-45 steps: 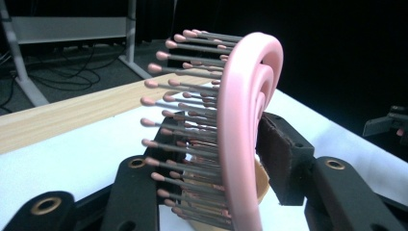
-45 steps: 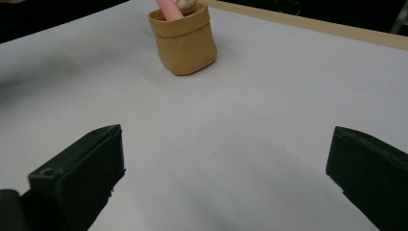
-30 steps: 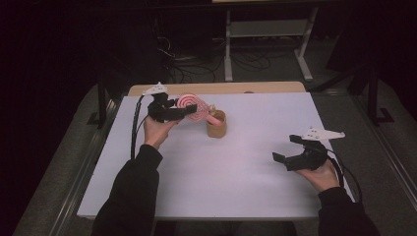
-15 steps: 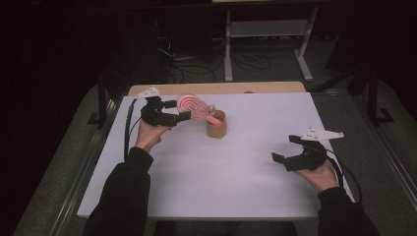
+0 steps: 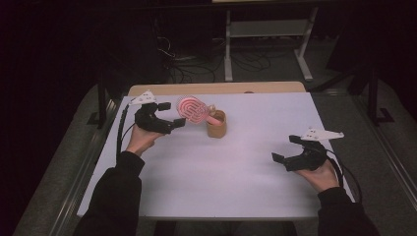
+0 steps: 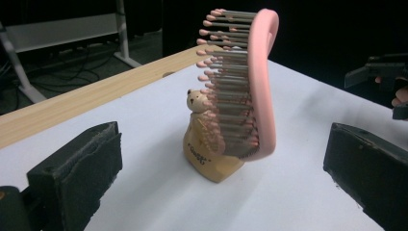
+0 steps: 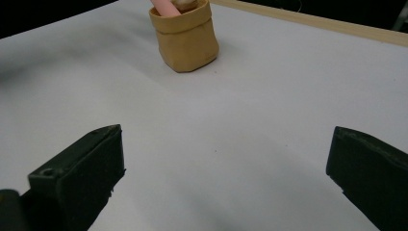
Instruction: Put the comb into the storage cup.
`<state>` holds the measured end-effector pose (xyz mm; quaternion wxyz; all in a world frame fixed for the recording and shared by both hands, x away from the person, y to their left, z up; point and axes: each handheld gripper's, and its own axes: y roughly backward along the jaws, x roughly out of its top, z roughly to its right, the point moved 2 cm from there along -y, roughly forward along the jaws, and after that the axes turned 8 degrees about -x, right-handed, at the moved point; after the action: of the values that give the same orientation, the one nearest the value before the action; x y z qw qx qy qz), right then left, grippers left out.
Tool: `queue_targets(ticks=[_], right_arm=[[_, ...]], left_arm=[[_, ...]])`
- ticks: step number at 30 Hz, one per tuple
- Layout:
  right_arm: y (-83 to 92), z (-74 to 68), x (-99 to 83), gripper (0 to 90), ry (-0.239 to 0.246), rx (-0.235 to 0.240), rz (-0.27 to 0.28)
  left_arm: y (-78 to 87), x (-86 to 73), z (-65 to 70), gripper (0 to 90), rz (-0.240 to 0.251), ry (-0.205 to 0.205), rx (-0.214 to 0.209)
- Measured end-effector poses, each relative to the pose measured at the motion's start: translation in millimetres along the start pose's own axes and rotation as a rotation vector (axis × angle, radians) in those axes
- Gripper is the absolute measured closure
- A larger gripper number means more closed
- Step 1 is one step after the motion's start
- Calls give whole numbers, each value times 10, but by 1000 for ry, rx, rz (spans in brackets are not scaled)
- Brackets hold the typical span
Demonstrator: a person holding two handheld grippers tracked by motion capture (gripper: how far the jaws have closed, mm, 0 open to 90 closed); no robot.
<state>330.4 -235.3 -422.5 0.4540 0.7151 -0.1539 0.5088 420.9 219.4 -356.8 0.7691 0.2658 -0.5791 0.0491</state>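
A pink round hairbrush (image 5: 193,109) stands with its handle in a small tan holder (image 5: 216,125) at the table's back middle, its head leaning left. In the left gripper view the brush (image 6: 262,82) shows its pink-tipped bristles above the holder (image 6: 207,156), which has a little bear on it. My left gripper (image 5: 174,114) hangs just left of the brush head. Its jaws have just been opening, stand open, and touch nothing. My right gripper (image 5: 283,148) rests open near the right front, well away from the holder (image 7: 185,41).
The white tabletop (image 5: 236,172) ends in a wooden strip (image 5: 216,88) along its far edge. Behind the table stand a metal rack (image 5: 265,29) and loose cables on the floor. Dark rails run along both table sides.
The left gripper let go of the brush head, opened wide and drew back to the left. The brush stays leaning in the holder. The right gripper has kept still.
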Motion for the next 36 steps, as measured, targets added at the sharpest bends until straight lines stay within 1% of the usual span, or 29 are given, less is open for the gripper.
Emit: queue_targets(ticks=[9,12,18,22,25,32,36], right_arm=[[-3,-4,-2,0,4,-3,-4],[-3,-3,-3,0,6,-3,-4],[-3,-6,-4,0,7,-3,-6],[-3,-6,-5,0,7,-3,-7],[-5,-7,-7,0,8,-3,-7],[-2,-10,-8,0,10,-6,-8],[-3,-9,-10,0,11,-6,-9]], left_arm=[[109,-49,22,0,5,-15,5],[153,-61,45,0,14,-20,3],[220,-91,79,0,15,-32,3],[264,-135,119,0,10,-42,-1],[301,-178,141,0,15,-43,0],[398,-277,153,0,20,-38,15],[444,-326,154,0,29,-40,30]])
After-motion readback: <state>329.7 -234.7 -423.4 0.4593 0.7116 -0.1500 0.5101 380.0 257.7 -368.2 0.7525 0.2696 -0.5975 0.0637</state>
